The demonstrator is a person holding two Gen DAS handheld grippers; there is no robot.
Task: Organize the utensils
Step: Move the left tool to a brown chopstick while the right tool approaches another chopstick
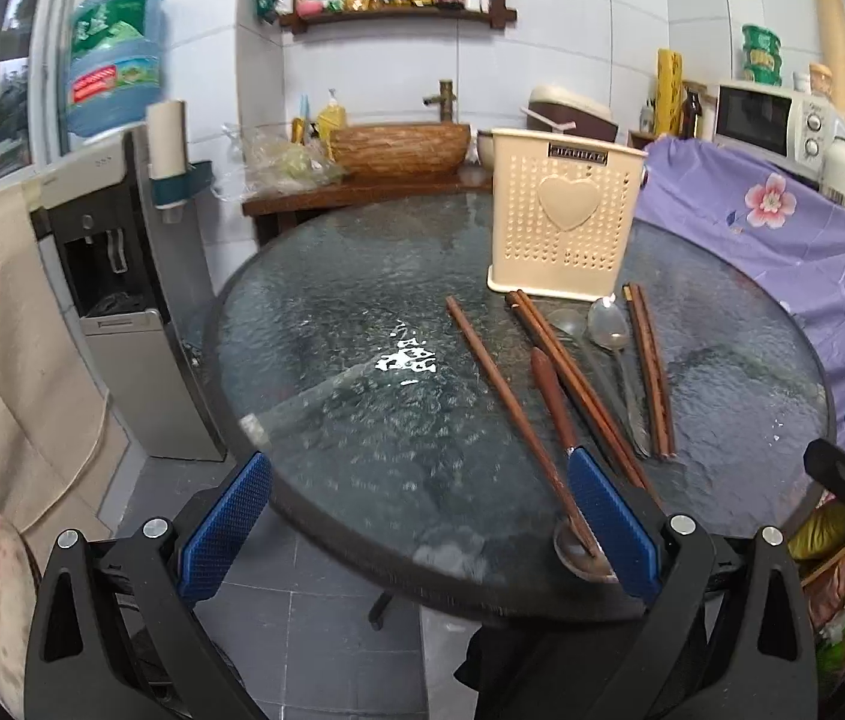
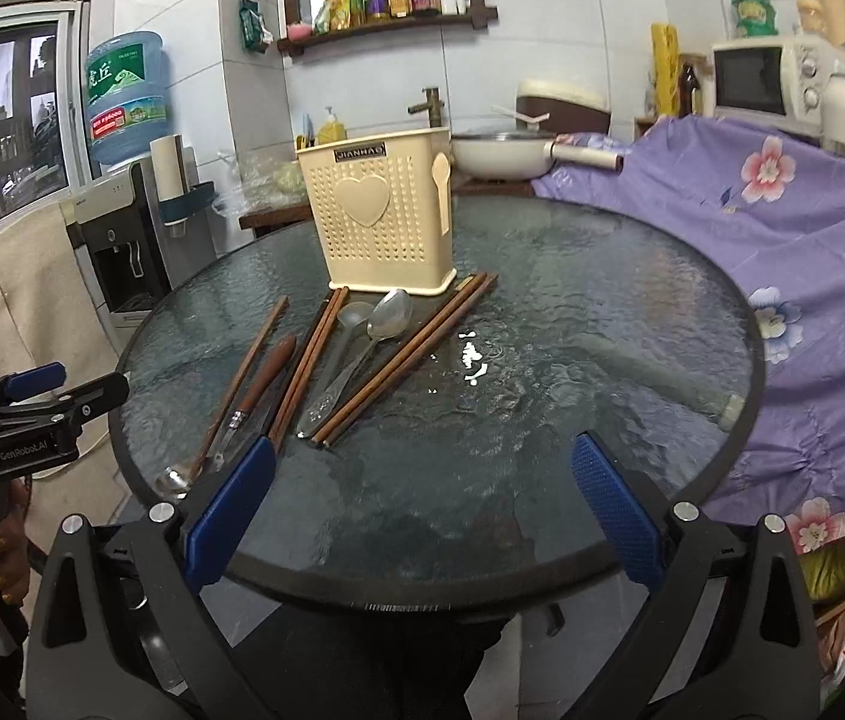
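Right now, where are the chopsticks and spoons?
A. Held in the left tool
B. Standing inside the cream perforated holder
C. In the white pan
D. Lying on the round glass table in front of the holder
D: the brown wooden chopsticks and metal spoons lie flat on the round glass table in front of the cream perforated plastic holder.

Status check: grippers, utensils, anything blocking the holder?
Left gripper open, right gripper open, both empty. Chopsticks and spoons all flat on glass table. Cream holder upright behind them, path unobstructed.
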